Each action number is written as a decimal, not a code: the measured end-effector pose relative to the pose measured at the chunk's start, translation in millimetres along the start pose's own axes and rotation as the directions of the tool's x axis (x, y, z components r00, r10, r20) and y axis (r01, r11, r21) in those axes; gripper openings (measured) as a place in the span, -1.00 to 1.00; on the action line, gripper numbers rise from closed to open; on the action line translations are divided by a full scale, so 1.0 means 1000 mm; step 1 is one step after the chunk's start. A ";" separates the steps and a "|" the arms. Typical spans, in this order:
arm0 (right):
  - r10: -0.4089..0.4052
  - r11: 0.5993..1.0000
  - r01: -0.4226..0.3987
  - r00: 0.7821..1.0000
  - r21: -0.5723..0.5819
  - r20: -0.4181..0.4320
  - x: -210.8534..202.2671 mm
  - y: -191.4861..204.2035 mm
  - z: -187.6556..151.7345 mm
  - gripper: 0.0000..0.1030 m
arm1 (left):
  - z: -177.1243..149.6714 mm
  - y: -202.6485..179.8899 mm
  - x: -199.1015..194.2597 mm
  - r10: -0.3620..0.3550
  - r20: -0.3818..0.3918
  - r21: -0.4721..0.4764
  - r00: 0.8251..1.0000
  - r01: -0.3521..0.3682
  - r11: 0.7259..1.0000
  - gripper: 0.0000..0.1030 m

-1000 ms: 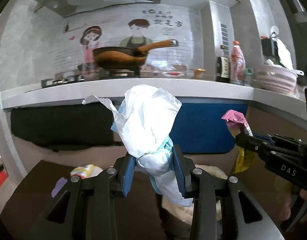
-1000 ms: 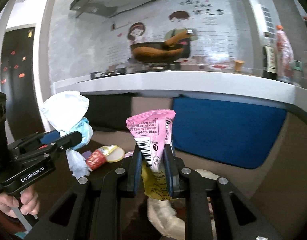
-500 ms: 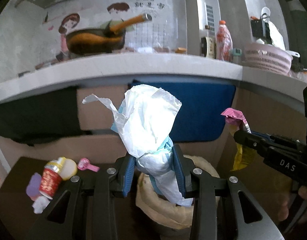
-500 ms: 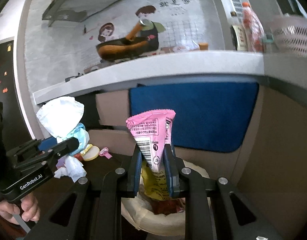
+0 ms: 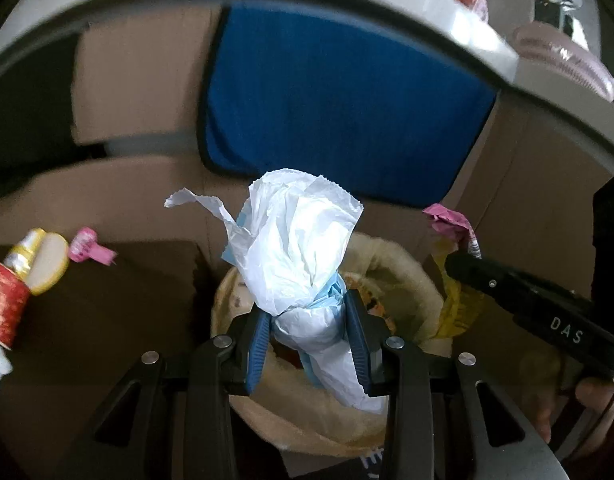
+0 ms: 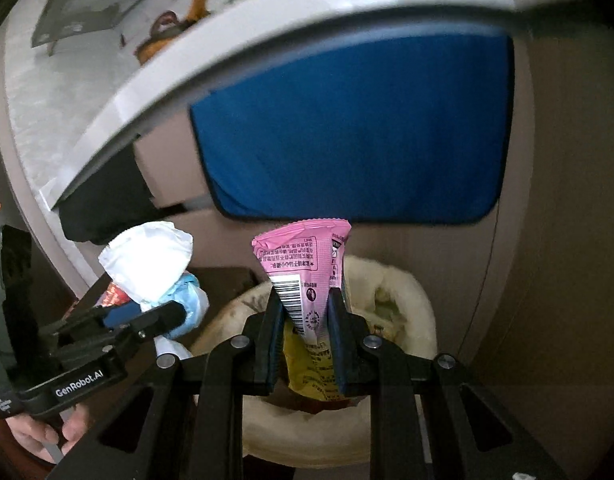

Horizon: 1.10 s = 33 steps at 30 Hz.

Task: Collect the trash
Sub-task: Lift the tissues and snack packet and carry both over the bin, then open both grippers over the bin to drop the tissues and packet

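A crumpled white plastic bag [image 5: 303,248] is clamped in the left gripper [image 5: 307,336] above the bin's rim [image 5: 403,268]. A pink snack wrapper [image 6: 307,276] is clamped in the right gripper [image 6: 303,336], over the open bin mouth.

Your white plastic bag [image 5: 299,256] covers much of the bin's [image 5: 403,268] opening, so you cannot make out its contents. The red cup [image 5: 3,304] at left runs off the frame edge. The shelf items at upper right are blurred; the pink wrapper's [image 6: 307,276] print is too small to read.

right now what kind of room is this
Most likely a home kitchen: a pale countertop runs overhead, a pan sits on it, and a lined trash bin stands on the floor below.
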State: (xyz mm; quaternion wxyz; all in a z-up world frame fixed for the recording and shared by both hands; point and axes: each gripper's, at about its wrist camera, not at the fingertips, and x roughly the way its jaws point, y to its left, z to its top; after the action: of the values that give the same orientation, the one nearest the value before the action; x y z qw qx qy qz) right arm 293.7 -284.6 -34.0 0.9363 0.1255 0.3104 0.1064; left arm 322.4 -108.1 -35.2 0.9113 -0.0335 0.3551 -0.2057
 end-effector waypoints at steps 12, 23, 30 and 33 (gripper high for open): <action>0.008 0.999 -0.002 0.991 0.047 -0.135 0.065 -0.023 -0.015 -0.63 | -0.015 0.008 0.073 0.006 -0.166 -0.003 0.986 -0.007 1.000 -0.28; -0.039 0.999 0.042 0.980 0.011 -0.195 0.090 -0.033 -0.036 -0.63 | -0.025 0.003 0.084 0.022 -0.192 0.051 0.981 -0.012 0.999 -0.28; -0.056 0.998 0.055 0.980 -0.012 -0.192 0.088 -0.031 -0.034 -0.63 | -0.026 0.001 0.088 0.015 -0.207 0.051 0.978 -0.005 0.999 -0.28; -0.059 0.998 0.056 0.980 -0.020 -0.192 0.089 -0.031 -0.034 -0.63 | -0.026 0.002 0.087 0.010 -0.215 0.055 0.977 0.001 0.998 -0.28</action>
State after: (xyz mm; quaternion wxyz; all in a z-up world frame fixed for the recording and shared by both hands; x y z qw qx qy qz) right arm 346.8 -283.6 -119.0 0.9054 0.0987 0.4022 0.0933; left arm 363.3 -138.9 -109.9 0.8686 0.0148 0.4459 -0.2158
